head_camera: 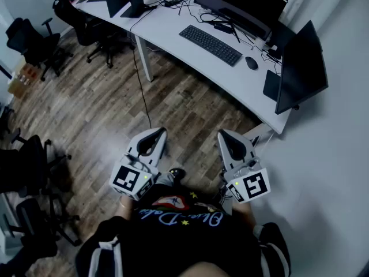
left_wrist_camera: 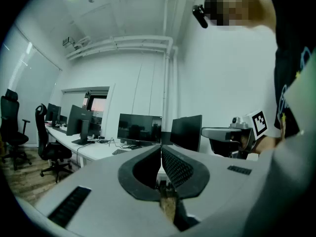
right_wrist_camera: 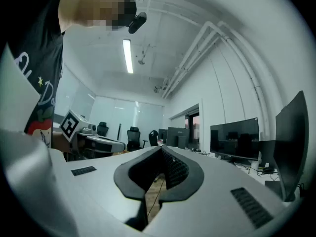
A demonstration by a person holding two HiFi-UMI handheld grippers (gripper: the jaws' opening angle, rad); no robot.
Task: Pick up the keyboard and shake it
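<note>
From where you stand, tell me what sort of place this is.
An office, most likely an open-plan one: a long white desk carries a black keyboard, a mouse and several monitors, and wheeled office chairs stand on the wood floor.

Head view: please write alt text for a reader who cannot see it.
A person holds the left hand-held gripper and the right hand-held gripper, both shut and empty, above a wooden floor. The black keyboard lies untouched on a white desk, beside a mouse and dark monitors.
</note>
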